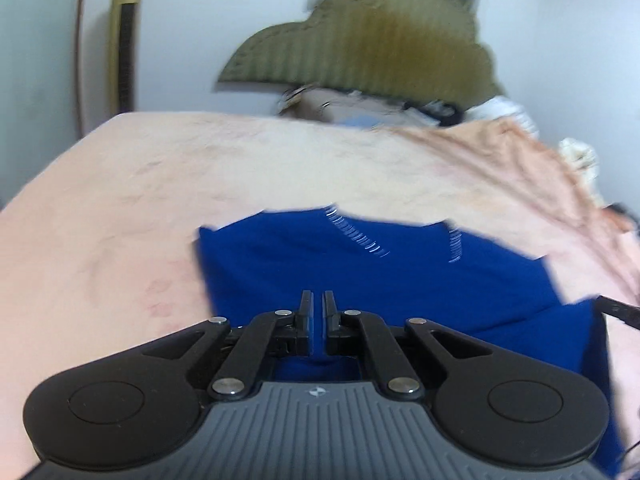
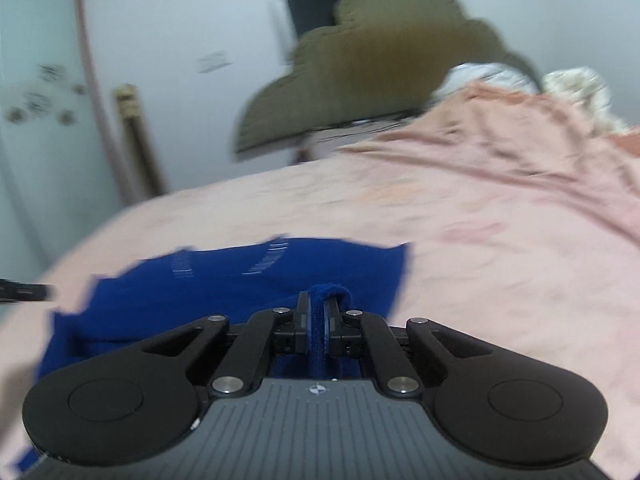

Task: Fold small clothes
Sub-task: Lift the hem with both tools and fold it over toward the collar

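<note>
A royal blue garment (image 1: 360, 264) with short rows of white stitching lies on the pink bed sheet (image 1: 120, 200). My left gripper (image 1: 318, 300) is nearly shut with blue cloth between its fingers, over the garment's near edge. My right gripper (image 2: 319, 300) is shut on a bunched fold of the blue garment (image 2: 260, 276), which pokes up between the pads. Each view shows the tip of the other gripper at its side edge, at the right of the left wrist view (image 1: 618, 312) and at the left of the right wrist view (image 2: 24, 292). Both views are motion-blurred.
An olive scalloped headboard (image 1: 372, 40) stands at the far end of the bed. Rumpled pink bedding (image 2: 520, 140) and white items (image 2: 488, 76) pile at the far right. A gold standing unit (image 1: 124, 40) is by the left wall.
</note>
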A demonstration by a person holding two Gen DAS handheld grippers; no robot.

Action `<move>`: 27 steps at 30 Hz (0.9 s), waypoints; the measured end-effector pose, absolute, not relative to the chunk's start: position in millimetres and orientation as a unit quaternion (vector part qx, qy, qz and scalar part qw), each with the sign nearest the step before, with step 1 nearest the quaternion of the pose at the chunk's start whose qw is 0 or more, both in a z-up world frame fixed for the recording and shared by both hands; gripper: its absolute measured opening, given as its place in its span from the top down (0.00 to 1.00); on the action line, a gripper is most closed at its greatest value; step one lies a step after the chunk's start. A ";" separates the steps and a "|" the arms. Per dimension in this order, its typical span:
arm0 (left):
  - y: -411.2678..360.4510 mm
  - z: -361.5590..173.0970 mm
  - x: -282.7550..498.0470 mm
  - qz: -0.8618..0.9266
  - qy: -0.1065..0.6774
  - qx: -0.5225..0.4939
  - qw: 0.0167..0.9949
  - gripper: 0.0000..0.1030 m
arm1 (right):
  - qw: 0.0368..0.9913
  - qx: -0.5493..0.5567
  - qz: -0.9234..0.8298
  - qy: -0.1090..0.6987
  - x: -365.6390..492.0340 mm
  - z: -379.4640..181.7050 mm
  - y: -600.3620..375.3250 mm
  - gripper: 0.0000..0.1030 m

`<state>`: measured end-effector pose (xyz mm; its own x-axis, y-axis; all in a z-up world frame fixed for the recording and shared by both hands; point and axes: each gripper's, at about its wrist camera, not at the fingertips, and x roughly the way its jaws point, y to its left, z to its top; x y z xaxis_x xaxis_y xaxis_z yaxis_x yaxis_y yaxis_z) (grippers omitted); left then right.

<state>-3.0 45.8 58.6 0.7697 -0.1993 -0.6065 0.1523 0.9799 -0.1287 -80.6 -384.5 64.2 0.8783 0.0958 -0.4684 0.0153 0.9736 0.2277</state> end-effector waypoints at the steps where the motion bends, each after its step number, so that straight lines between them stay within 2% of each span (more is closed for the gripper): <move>1: 47.5 54.8 -5.7 -0.096 0.335 -0.039 0.936 0.96 | 0.959 0.107 -0.005 0.261 -73.7 56.7 -387.8 0.71; 3: 51.4 48.6 -13.9 -0.112 0.356 -0.057 0.926 0.96 | 0.952 0.113 -0.037 0.284 -75.0 45.3 -392.9 0.51; 6: 51.5 41.4 -27.5 -0.141 0.387 -0.072 0.908 0.93 | 0.951 0.137 -0.017 0.277 -101.5 37.5 -404.2 0.40; 14: 57.1 9.5 -68.2 -0.162 0.444 -0.101 0.876 0.93 | 0.925 0.228 0.035 0.300 -161.1 23.0 -411.3 0.27; 16: 59.9 10.5 -79.0 -0.157 0.441 -0.098 0.878 0.93 | 0.931 0.204 0.045 0.300 -172.5 24.3 -401.9 0.26; 20: 63.4 16.6 -100.9 -0.170 0.436 -0.068 0.881 0.91 | 0.953 0.069 0.040 0.293 -202.2 30.8 -373.0 0.25; 22: 65.0 16.4 -109.4 -0.186 0.441 -0.064 0.876 0.82 | 0.954 0.040 0.058 0.292 -213.8 31.0 -367.6 0.25; 23: 67.0 15.3 -112.8 -0.195 0.442 -0.071 0.873 0.67 | 0.952 0.042 0.073 0.295 -219.0 30.7 -366.6 0.25; 24: 68.4 13.8 -114.5 -0.202 0.441 -0.082 0.871 0.48 | 0.949 0.055 0.086 0.297 -220.9 29.8 -369.0 0.25; 25: 68.6 12.4 -115.6 -0.206 0.436 -0.097 0.871 0.39 | 0.946 0.076 0.097 0.300 -223.2 28.4 -372.3 0.25; 26: 69.1 10.5 -117.4 -0.207 0.429 -0.113 0.872 0.32 | 0.941 0.109 0.105 0.302 -220.6 26.9 -378.0 0.25; 27: 67.9 8.8 -117.6 -0.211 0.425 -0.125 0.871 0.32 | 0.937 0.139 0.108 0.302 -219.7 24.6 -381.6 0.25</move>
<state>-117.6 67.9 8.8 0.5494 -0.4733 -0.6886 0.2609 0.8801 -0.3967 -219.7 -381.6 24.6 0.7940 0.2858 -0.5366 -0.1171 0.9380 0.3264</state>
